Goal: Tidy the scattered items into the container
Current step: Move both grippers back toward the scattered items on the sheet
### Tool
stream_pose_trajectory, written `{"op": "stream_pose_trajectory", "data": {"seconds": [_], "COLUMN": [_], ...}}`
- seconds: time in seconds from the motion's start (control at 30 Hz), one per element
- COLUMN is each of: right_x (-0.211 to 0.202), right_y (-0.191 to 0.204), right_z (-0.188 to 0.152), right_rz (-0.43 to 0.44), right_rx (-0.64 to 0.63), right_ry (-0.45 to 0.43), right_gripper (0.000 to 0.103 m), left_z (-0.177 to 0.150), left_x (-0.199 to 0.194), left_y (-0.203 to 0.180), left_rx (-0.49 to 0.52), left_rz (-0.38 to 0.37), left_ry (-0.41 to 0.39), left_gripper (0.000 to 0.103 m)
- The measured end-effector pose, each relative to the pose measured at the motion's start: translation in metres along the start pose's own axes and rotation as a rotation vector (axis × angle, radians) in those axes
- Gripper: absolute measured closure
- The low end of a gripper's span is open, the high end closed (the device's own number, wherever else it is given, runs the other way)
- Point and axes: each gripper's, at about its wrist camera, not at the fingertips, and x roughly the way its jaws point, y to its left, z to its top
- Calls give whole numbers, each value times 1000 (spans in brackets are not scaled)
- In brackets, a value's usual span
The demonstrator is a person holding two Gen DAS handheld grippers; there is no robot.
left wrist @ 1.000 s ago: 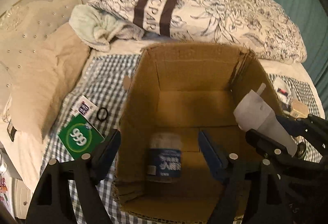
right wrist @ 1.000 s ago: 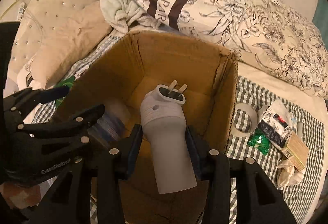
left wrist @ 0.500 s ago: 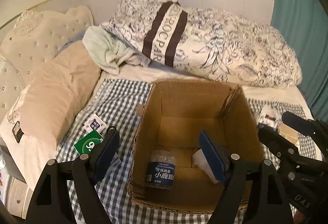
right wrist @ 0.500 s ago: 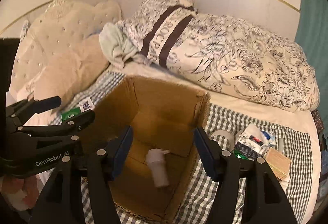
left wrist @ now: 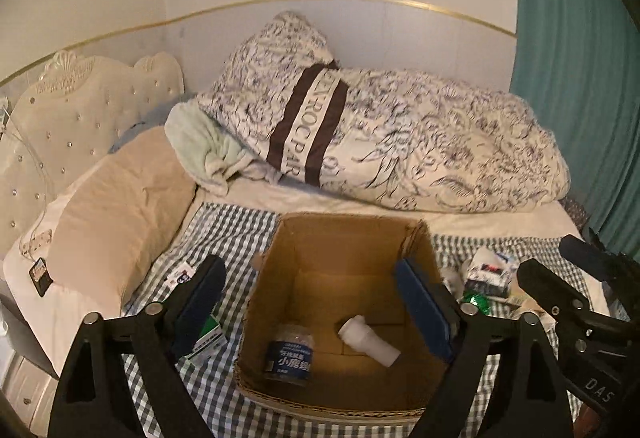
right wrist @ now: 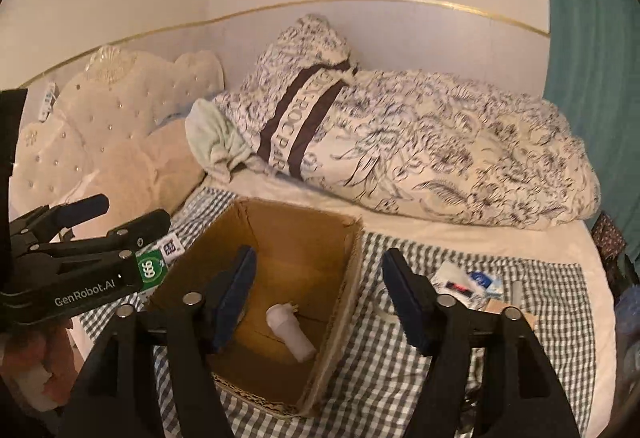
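An open cardboard box (left wrist: 352, 238) (right wrist: 304, 222) stands on the checked bedspread. Inside it lie a small water bottle (left wrist: 292, 354) with a blue label and a white plug adapter (left wrist: 368, 342) (right wrist: 290, 330). My left gripper (left wrist: 316, 302) is open and empty, held above the box's near side. My right gripper (right wrist: 320, 298) is open and empty, above the box's right wall. A green box marked 999 (left wrist: 206, 338) (right wrist: 150, 270) and a small card (left wrist: 182, 274) lie left of the box. Packets and tissues (left wrist: 488, 274) (right wrist: 468, 282) lie to its right.
A beige pillow (left wrist: 120, 213) and a tufted headboard (left wrist: 80, 133) are at the left. A floral duvet (left wrist: 400, 145) and a pale green towel (left wrist: 204, 145) are piled behind the box. A teal curtain (left wrist: 580, 77) hangs at the right. A tape roll (right wrist: 380, 302) lies beside the box.
My right gripper opened and dropped the white plug adapter into the box. Both grippers then pulled up and back from the box.
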Motion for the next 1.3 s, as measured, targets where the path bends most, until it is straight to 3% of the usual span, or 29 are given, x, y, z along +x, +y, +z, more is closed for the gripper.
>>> {"op": "stream_pose_trajectory", "data": {"seconds": [0.4, 0.73, 0.83, 1.07, 1.3], "right_x": [-72, -117, -130, -147, -120], "right_y": [-46, -99, -116, -156, -193], "right_z": [2, -3, -7, -26, -67], "right_rz": [-91, -168, -189, -237, -242], "right_rx": [18, 92, 113, 135, 149], "right_ry": [-117, -177, -195, -172, -23], "right_gripper": [18, 0, 0, 0, 0], "left_z": [12, 14, 13, 4, -25], "left_x": [-46, -67, -71, -67, -30], "left_y": [-52, -104, -118, -158, -200], "left_rx": [20, 55, 61, 89, 155], "left_rz": [-75, -124, -136, -155, -167], "left_ry": [-111, -140, -143, -129, -58], "left_gripper": [0, 0, 0, 0, 0]}}
